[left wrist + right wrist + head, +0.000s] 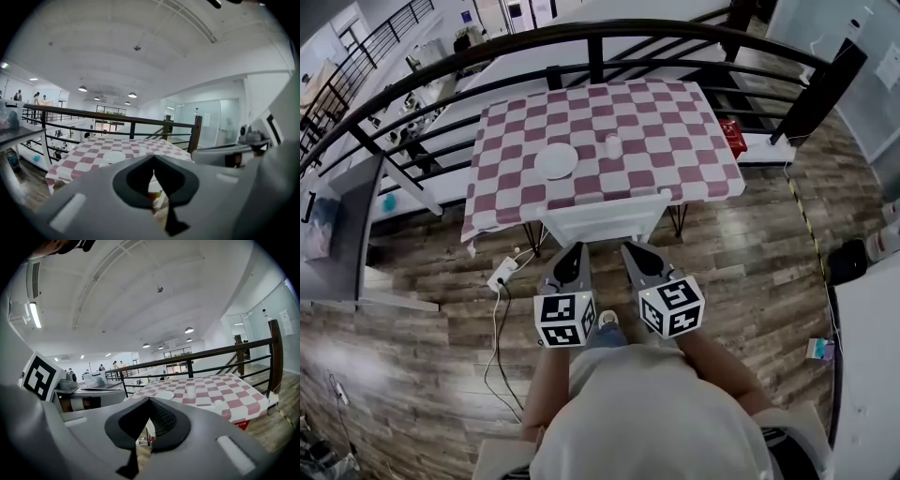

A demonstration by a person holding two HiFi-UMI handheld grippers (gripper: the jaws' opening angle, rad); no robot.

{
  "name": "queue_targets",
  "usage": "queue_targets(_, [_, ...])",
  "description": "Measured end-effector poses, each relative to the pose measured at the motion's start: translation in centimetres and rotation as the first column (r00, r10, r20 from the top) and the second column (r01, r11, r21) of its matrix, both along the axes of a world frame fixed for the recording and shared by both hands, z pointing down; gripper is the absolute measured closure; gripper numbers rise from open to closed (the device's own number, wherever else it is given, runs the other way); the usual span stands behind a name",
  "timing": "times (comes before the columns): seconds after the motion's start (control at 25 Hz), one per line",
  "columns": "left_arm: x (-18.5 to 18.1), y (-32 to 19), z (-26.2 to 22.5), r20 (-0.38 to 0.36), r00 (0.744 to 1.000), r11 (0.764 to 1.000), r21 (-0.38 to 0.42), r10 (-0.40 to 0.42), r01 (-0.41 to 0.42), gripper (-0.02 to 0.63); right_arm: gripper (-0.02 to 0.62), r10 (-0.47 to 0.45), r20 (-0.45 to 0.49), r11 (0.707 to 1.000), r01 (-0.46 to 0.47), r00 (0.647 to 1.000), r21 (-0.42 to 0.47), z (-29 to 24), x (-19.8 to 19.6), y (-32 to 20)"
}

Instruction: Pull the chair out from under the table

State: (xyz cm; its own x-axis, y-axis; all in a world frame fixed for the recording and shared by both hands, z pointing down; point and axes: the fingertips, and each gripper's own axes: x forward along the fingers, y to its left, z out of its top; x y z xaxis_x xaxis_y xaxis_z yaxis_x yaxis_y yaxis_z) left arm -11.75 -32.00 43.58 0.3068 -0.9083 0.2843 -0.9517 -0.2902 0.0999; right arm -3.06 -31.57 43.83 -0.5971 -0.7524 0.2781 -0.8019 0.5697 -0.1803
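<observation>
A white chair (602, 218) is tucked under the near edge of a table with a red-and-white checked cloth (675, 122); only its top back shows in the head view. Just short of the chair back, my left gripper (575, 247) and right gripper (634, 247) are held side by side, apart from it. Both are shut with nothing between the jaws. In the left gripper view the shut left gripper (153, 160) faces the table (84, 157). Likewise, in the right gripper view the shut right gripper (149, 402) faces the cloth (225, 394).
A white plate (555, 161) and a small cup (613, 146) sit on the table. A black railing (581, 37) curves behind it. A power strip with cable (502, 274) lies on the wooden floor at the left, a red box (732, 136) at the table's right, a grey desk (342, 234) far left.
</observation>
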Motion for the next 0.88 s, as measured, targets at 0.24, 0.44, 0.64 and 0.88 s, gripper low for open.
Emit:
queue_targets(0.24, [-0.8, -3.8, 0.4, 0.017, 0.999, 0.999, -0.01, 0.031, -0.03, 0.595, 0.598, 0.021, -0.023, 1.0, -0.022, 1.0, -0.012, 0.8, -0.8, -3.7])
queue_targets(0.44, [-1.4, -6.4, 1.2, 0.034, 0.998, 0.998, -0.028, 0.058, -0.057, 0.595, 0.598, 0.004, -0.05, 1.0, -0.005, 0.999, -0.024, 1.7, -1.6, -6.3])
queue_targets(0.64, [-2.0, -8.6, 2.4, 0.04, 0.995, 0.994, -0.058, 0.091, -0.088, 0.595, 0.598, 0.003, -0.079, 0.999, -0.007, 0.997, -0.047, 2.9, -2.4, -8.6])
queue_targets(0.88, [-2.2, -10.9, 3.9, 0.033, 0.993, 0.989, -0.093, 0.116, -0.113, 0.595, 0.597, -0.007, -0.114, 0.997, -0.001, 0.993, -0.073, 4.4, -2.7, -10.7])
